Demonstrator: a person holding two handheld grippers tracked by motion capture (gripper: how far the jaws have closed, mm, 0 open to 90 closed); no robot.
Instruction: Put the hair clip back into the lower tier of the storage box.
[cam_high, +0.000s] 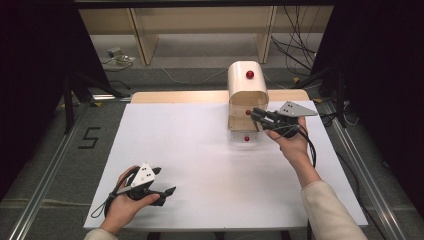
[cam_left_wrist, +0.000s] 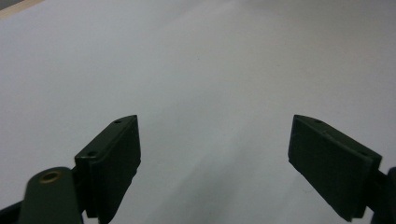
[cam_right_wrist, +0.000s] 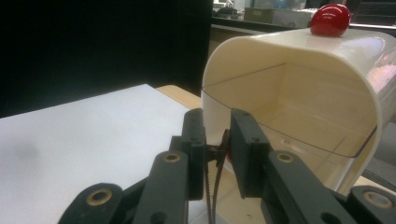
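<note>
A cream arched box (cam_high: 247, 85) stands at the far middle-right of the white table (cam_high: 200, 160). One red knob (cam_high: 249, 74) sits on its top, a second (cam_high: 247, 112) on its front and a third (cam_high: 246, 138) low near the table. My right gripper (cam_high: 256, 114) reaches in from the right and is shut on the middle knob. In the right gripper view the gripper (cam_right_wrist: 218, 122) pinches a sliver of red knob (cam_right_wrist: 227, 153) in front of the box (cam_right_wrist: 299, 56) and its clear front panel (cam_right_wrist: 289, 107). My left gripper (cam_high: 165, 181) rests at the near left, open and holding nothing (cam_left_wrist: 215, 126).
A wooden strip (cam_high: 175, 96) runs along the table's far edge. Metal rails (cam_high: 45, 180) flank the table on both sides. Beyond the table stand a wooden shelf frame (cam_high: 145, 35), loose cables (cam_high: 300, 45) and dark stands (cam_high: 70, 95).
</note>
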